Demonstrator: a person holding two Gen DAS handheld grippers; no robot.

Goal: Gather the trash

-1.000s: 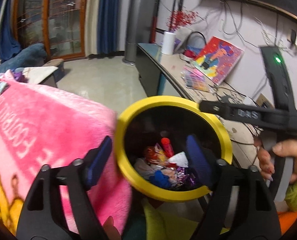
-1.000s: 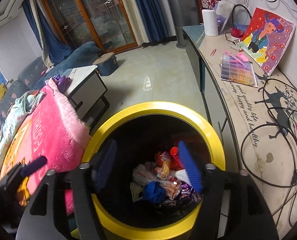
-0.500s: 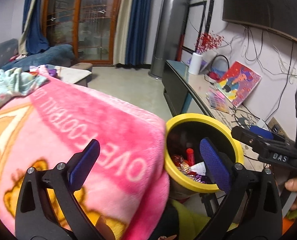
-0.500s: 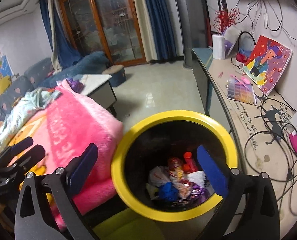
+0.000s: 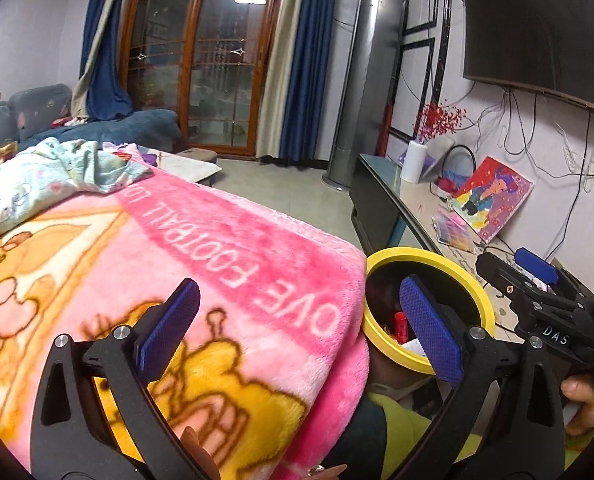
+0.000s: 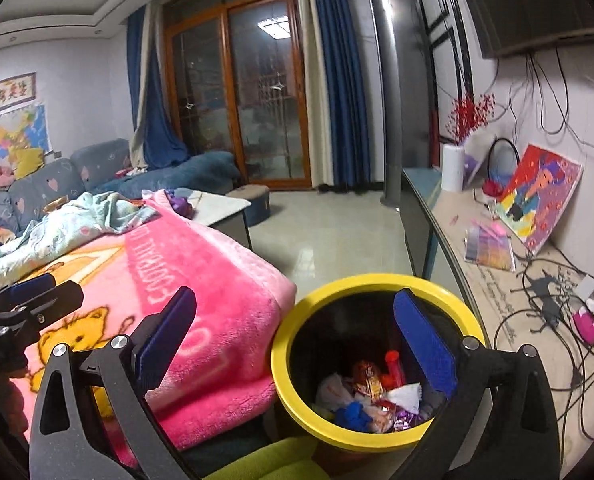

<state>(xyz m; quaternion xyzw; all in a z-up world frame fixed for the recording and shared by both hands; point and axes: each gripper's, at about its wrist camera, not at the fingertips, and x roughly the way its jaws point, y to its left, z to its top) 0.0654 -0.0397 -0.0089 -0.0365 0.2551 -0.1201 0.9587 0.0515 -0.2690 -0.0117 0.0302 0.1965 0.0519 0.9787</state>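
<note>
A black bin with a yellow rim (image 6: 377, 282) (image 5: 425, 254) stands beside a pink blanket (image 6: 201, 280) (image 5: 177, 248). Inside it lie crumpled wrappers (image 6: 371, 394), a blue wad and a red tube. My right gripper (image 6: 295, 340) is open and empty, above the bin's left rim. My left gripper (image 5: 301, 324) is open and empty too, hovering over the blanket's edge with the bin to its right. The right gripper's body (image 5: 545, 304) shows at the right of the left wrist view, held by a hand. The left gripper's fingers (image 6: 33, 296) show at the left edge of the right wrist view.
A long low cabinet (image 6: 481, 280) on the right carries cables, a painting (image 6: 541, 196), a bead box and a white vase. A sofa (image 6: 97, 172) with clothes and a low table stand at the back left. Open tiled floor (image 6: 329, 224) lies beyond the bin.
Both grippers drew back and up from the bin and swung left toward the blanket. Their jaws opened wider. The trash stays in the bin.
</note>
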